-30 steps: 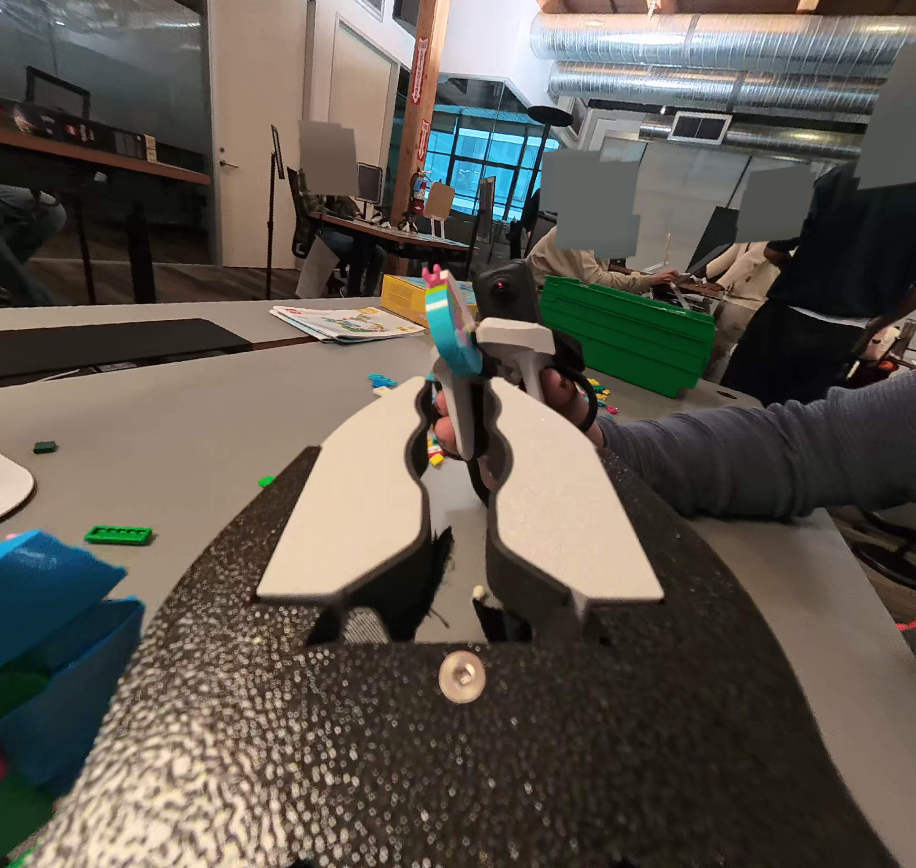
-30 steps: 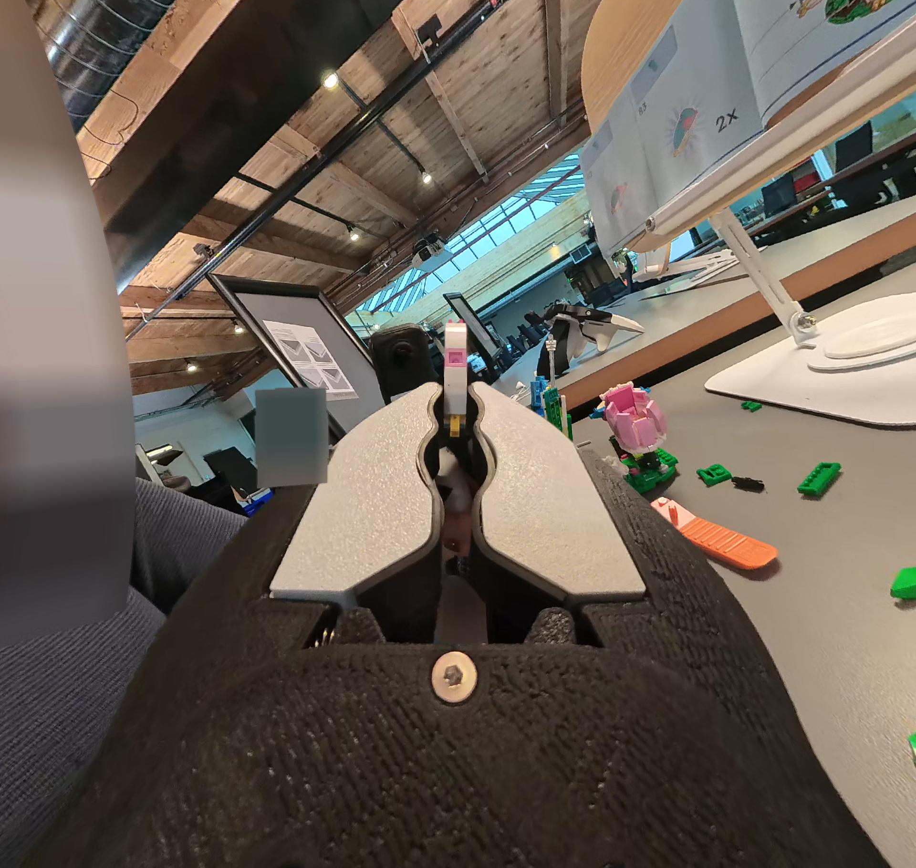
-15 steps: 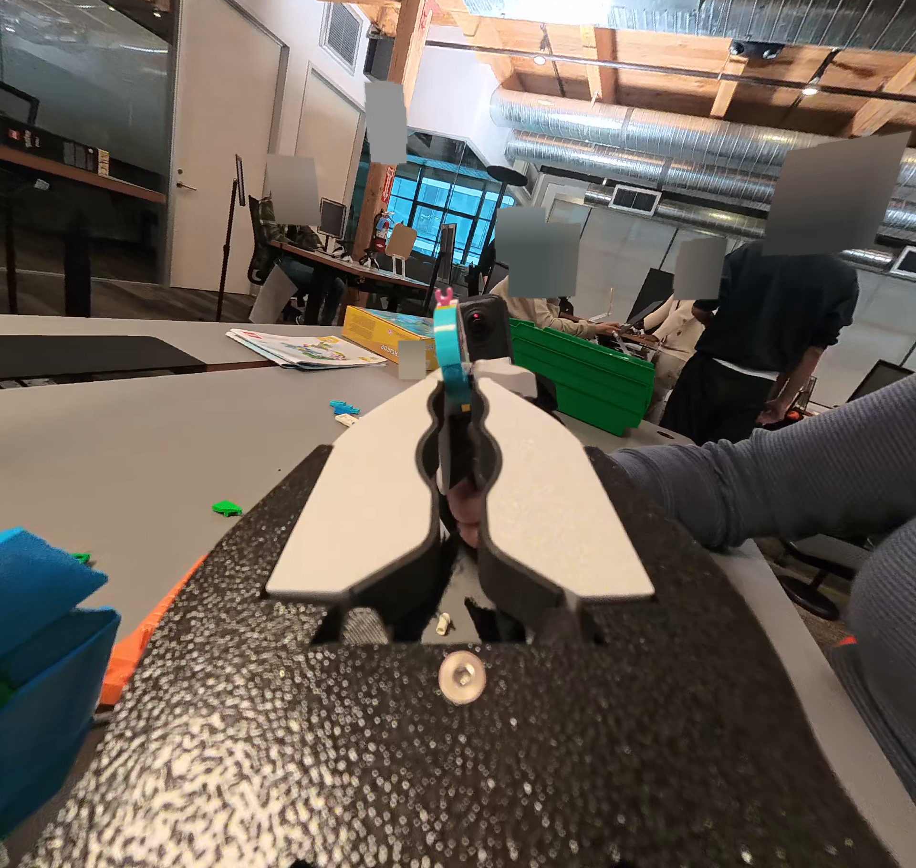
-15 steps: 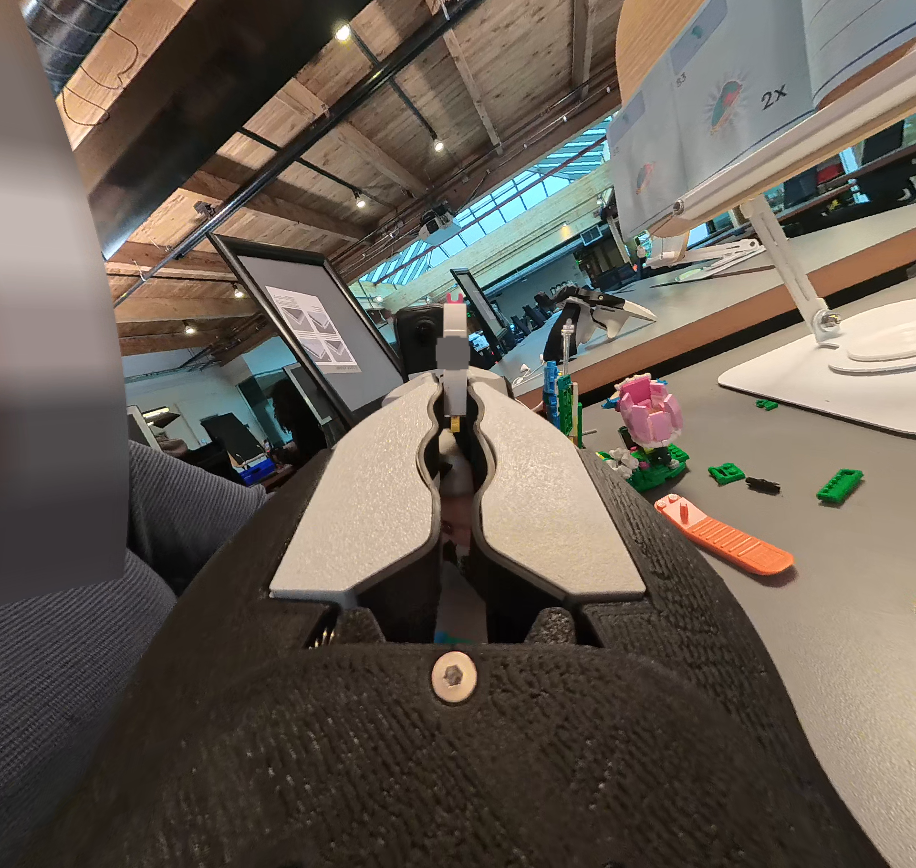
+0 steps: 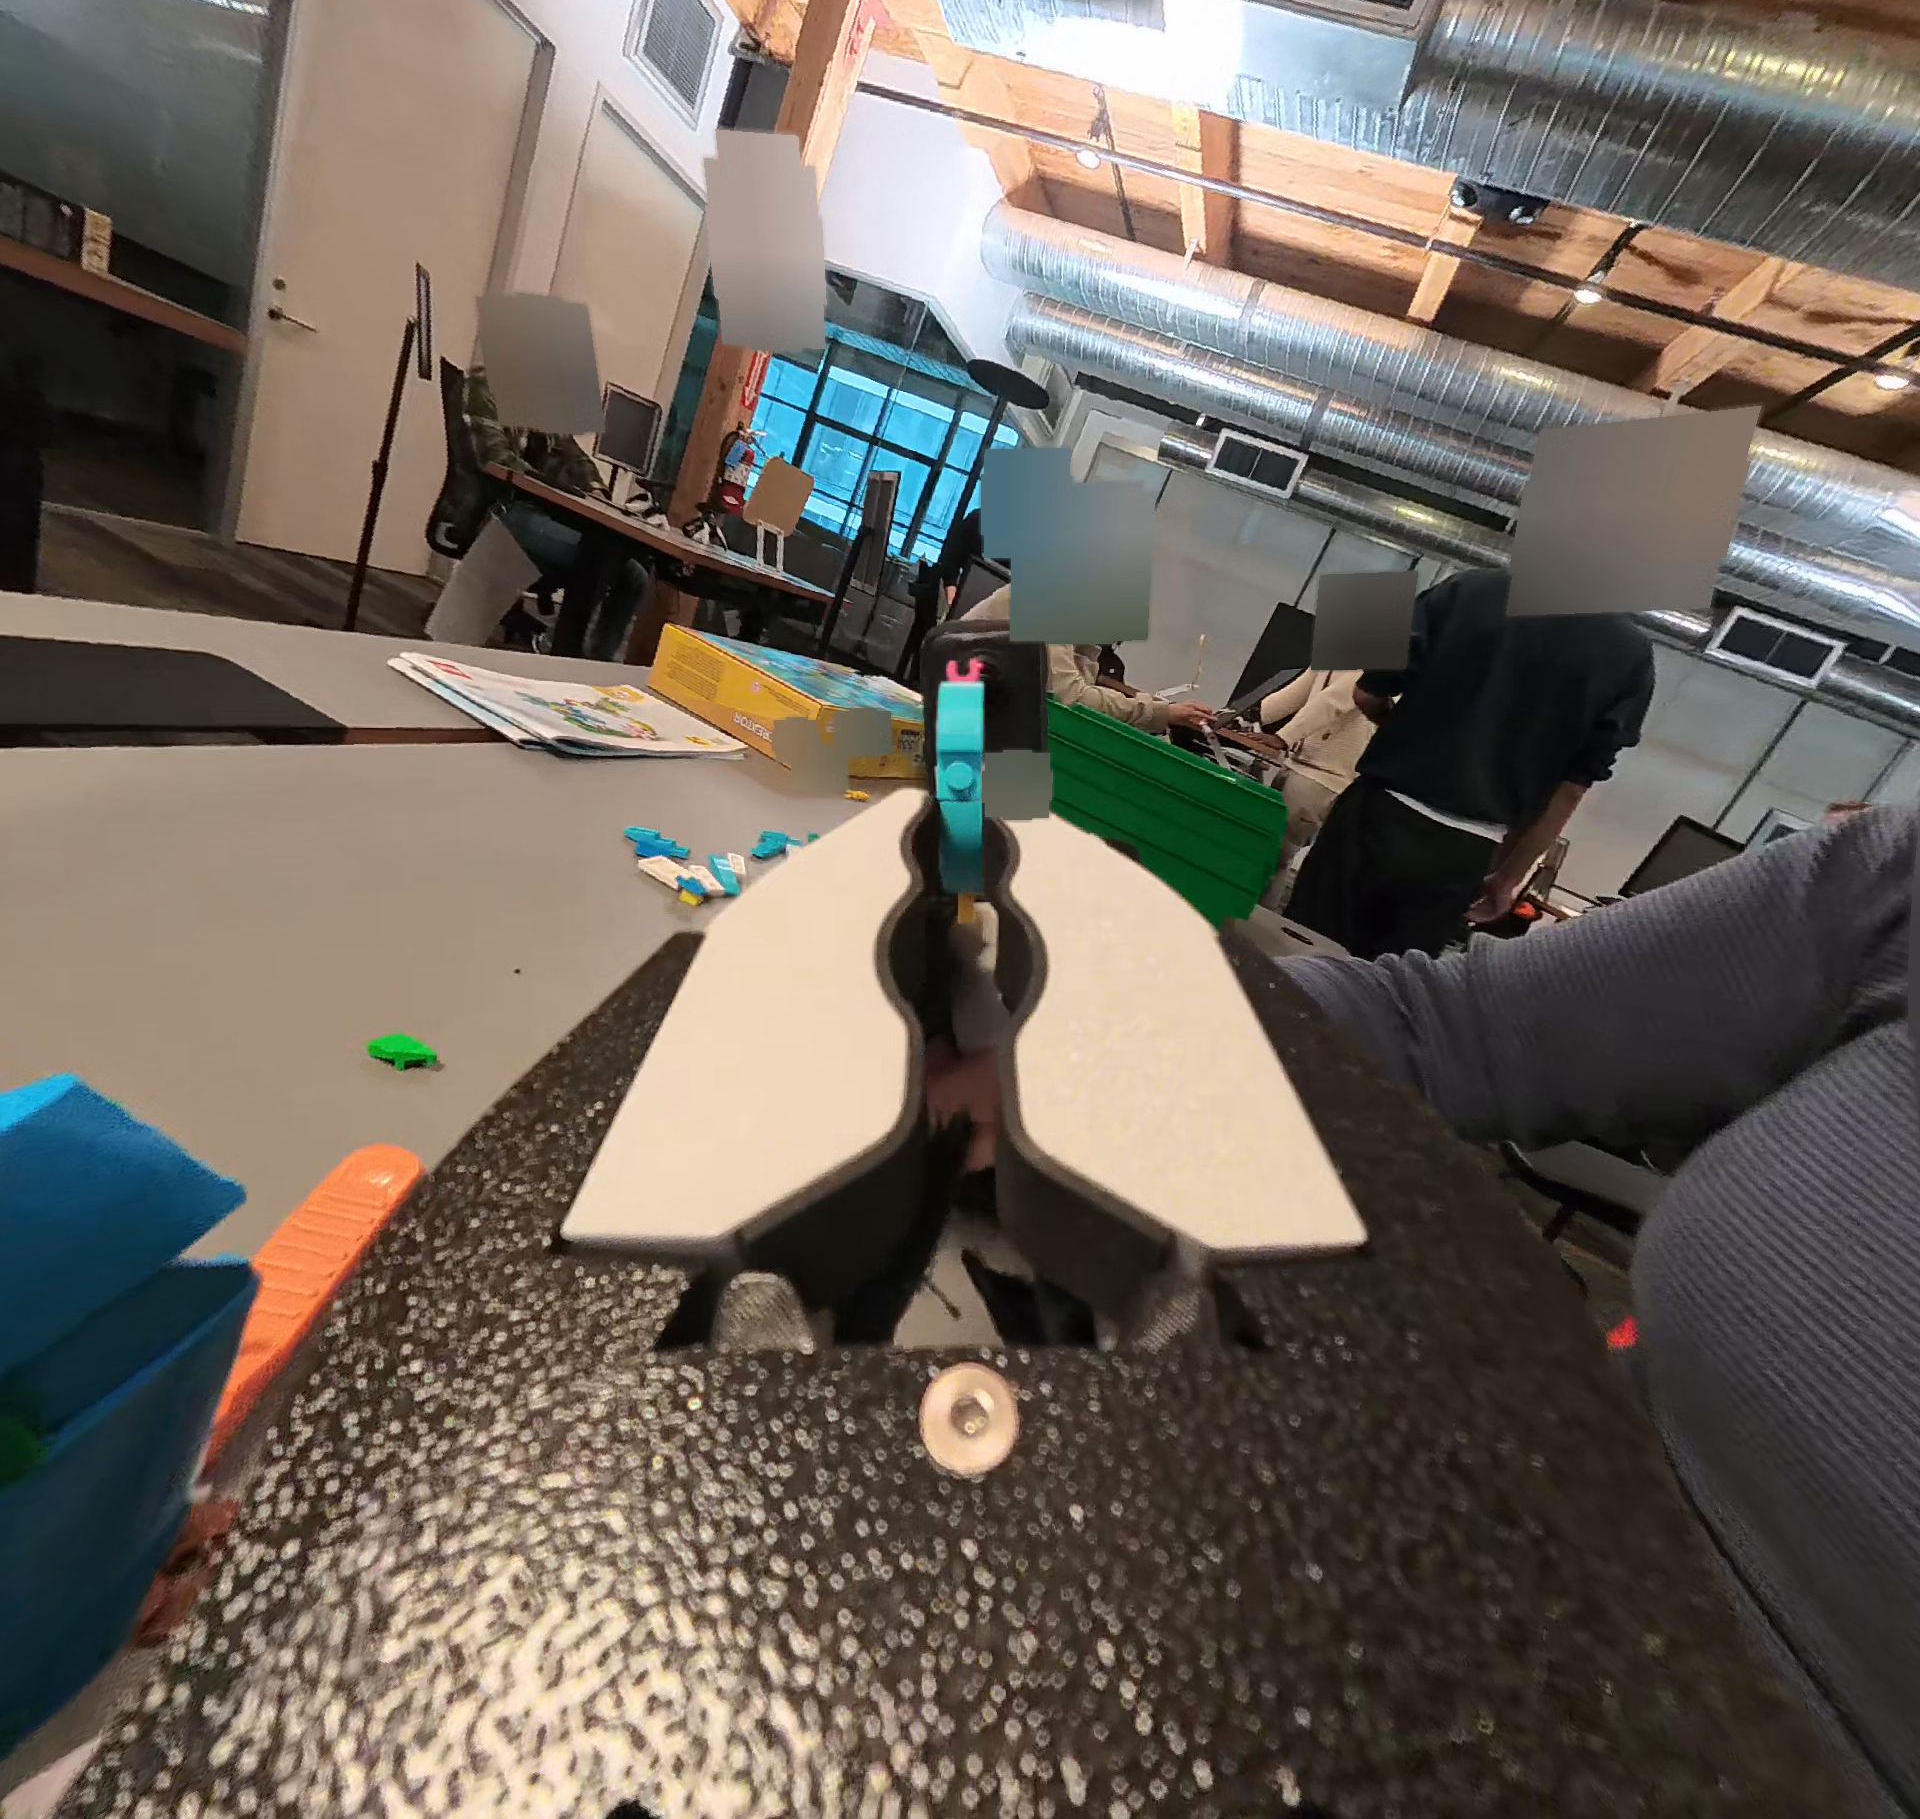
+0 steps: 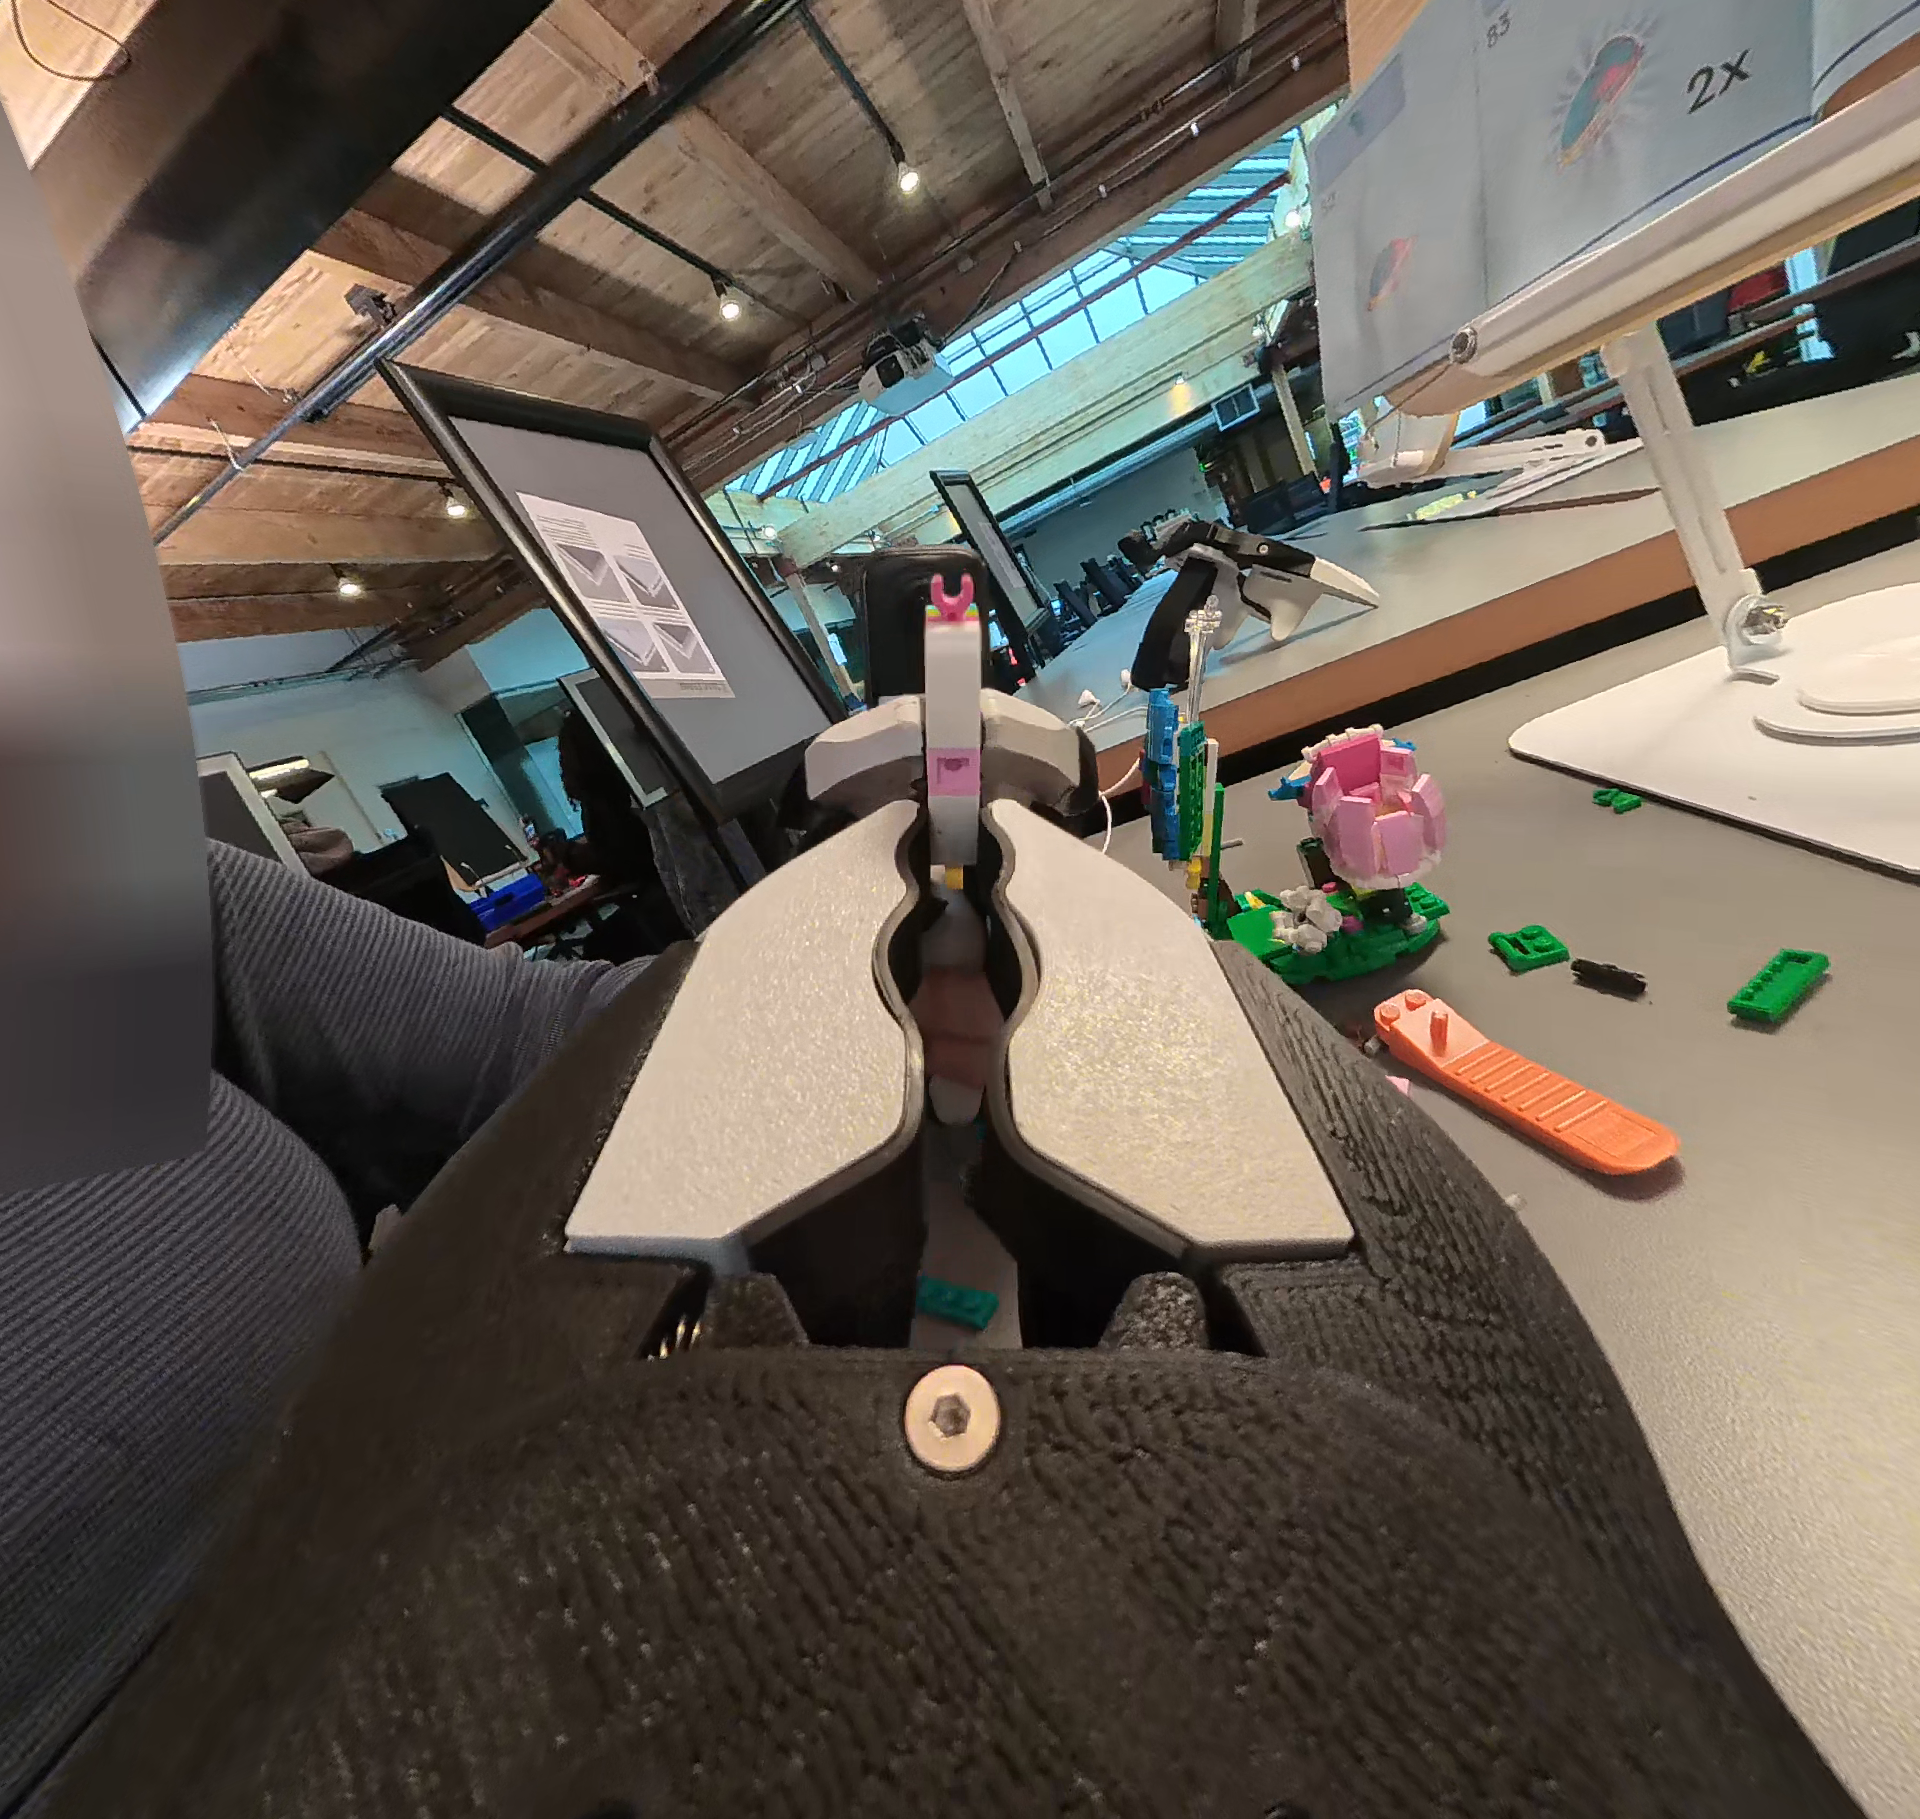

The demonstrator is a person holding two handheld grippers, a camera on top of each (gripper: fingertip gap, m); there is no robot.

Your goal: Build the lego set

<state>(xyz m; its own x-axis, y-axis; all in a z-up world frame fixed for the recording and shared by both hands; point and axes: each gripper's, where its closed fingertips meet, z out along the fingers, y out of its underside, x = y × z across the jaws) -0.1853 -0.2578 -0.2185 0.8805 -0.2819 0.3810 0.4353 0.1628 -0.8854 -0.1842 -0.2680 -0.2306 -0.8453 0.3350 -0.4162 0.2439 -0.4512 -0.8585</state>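
Observation:
A small lego assembly is held in the air between both grippers, which face each other tip to tip. In the left wrist view it shows a teal side with a pink clip on top. In the right wrist view it shows a white and pink side with the same clip. My left gripper is shut on its lower part. My right gripper is shut on it from the opposite side. The part between the fingers is hidden.
On the grey table to the right are a pink flower model on a green base, an orange brick separator, loose green pieces and a white booklet stand. A blue bin, loose teal pieces and a green crate are around the left gripper. Left and right tips are no more than a few centimetres apart.
My left gripper was open around the right gripper's tip; it has shut on the assembly. Both grippers have tilted upward while the right stays shut on it.

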